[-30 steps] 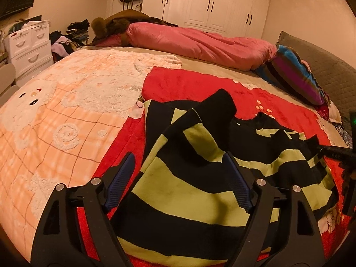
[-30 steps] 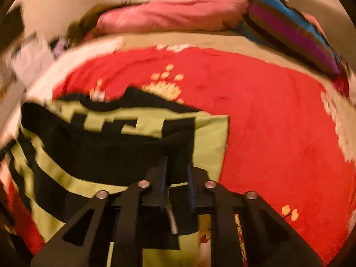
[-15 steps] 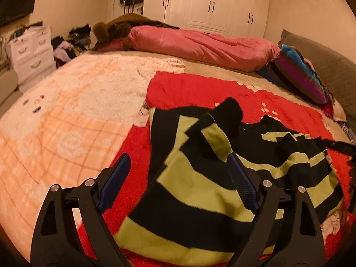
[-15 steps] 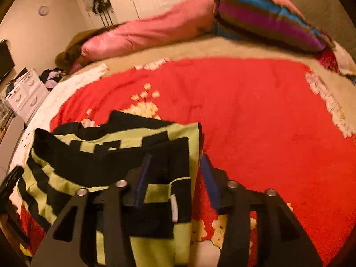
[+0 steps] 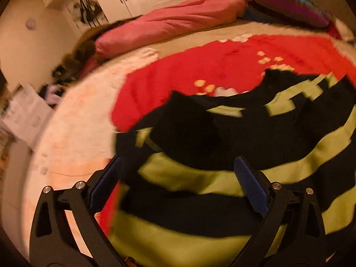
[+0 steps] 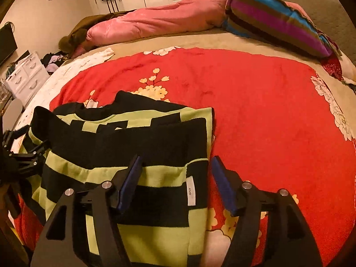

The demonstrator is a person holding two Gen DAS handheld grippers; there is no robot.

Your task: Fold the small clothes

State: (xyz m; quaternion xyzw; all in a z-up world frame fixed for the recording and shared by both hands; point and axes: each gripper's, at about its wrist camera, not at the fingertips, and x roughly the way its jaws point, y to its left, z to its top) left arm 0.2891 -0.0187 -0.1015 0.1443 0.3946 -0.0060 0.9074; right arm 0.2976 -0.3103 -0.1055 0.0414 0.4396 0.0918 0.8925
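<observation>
A small black sweater with lime-green stripes (image 6: 138, 146) lies partly folded on the red flowered blanket (image 6: 255, 102); a white label shows near its right edge. My right gripper (image 6: 175, 169) is open and empty, low over the sweater's right edge. My left gripper (image 5: 178, 166) is open and empty over the sweater's left side (image 5: 200, 178); that view is blurred. The left gripper also shows at the left edge of the right wrist view (image 6: 24, 153).
A rolled pink quilt (image 6: 155, 22) and a striped pillow (image 6: 273, 20) lie at the far side of the bed. A peach blanket (image 5: 73, 133) covers the bed's left part. White drawers (image 6: 26, 75) and a clothes pile stand beyond the left edge.
My right gripper was shut on the sweater's edge, then opened and let it go. My left gripper swung right and its view tilted; the sweater's right side now lies folded over.
</observation>
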